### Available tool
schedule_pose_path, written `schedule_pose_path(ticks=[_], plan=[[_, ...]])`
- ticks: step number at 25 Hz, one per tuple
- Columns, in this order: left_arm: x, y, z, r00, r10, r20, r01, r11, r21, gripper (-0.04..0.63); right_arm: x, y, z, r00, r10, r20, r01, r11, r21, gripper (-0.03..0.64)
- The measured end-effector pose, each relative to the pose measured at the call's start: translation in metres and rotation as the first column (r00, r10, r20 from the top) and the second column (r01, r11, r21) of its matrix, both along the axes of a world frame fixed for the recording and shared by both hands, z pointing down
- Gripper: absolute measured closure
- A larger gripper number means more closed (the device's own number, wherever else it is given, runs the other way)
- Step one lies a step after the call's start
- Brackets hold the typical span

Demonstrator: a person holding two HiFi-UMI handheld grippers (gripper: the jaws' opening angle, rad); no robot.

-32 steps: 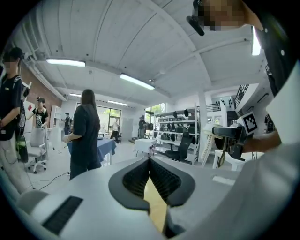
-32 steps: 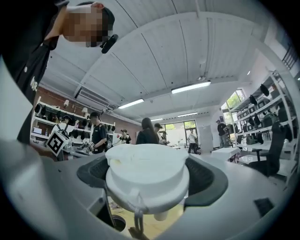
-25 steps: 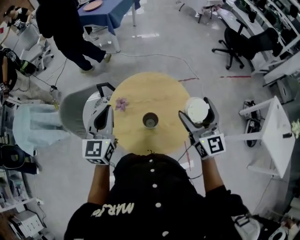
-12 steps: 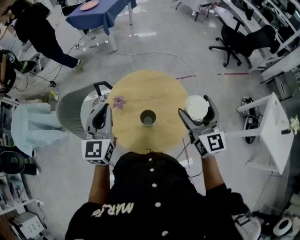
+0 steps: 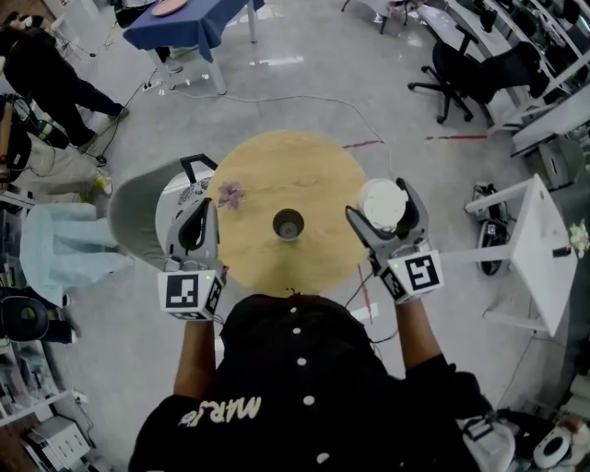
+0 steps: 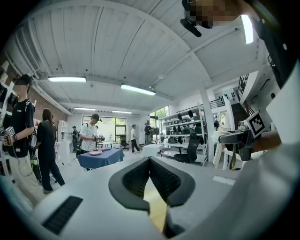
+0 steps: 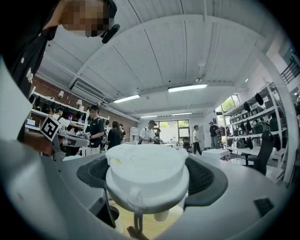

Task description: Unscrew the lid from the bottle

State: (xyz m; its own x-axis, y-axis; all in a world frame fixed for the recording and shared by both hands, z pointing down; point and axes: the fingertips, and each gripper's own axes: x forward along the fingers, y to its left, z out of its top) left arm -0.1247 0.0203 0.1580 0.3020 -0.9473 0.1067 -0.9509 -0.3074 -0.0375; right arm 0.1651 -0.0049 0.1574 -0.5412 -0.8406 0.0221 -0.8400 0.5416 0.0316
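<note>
The bottle (image 5: 288,223) stands upright and uncapped at the middle of the round wooden table (image 5: 318,166), its dark mouth facing up. Its white lid (image 5: 383,204) is off the bottle and clamped in my right gripper (image 5: 385,208), which hovers over the table's right edge. In the right gripper view the lid (image 7: 146,176) fills the space between the black pads (image 7: 206,180). My left gripper (image 5: 201,214) hangs at the table's left edge, shut with nothing in it. In the left gripper view its pads (image 6: 161,180) meet, and a sliver of table shows below.
A small purple object (image 5: 230,194) lies on the table's left part. A grey seat (image 5: 138,217) stands beside the table at left, a white table (image 5: 544,258) at right. An office chair (image 5: 461,69), a blue-clothed table (image 5: 184,23) and a person (image 5: 51,78) are farther off.
Both grippers keep their places, the right one still holding the lid. The person in dark clothes at the back has walked off to the left.
</note>
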Motion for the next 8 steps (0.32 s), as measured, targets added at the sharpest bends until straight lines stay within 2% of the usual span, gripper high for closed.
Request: schedule_pose_path(ticks=[8], plan=[[0.0095,0.0038,0.0001,1.000,0.010,-0.004,-0.010,1.000,0.010,0.591,0.0050,0.0035,0.0018,1.000,-0.002,0.009,0.002,1.000,0.004,0.137]])
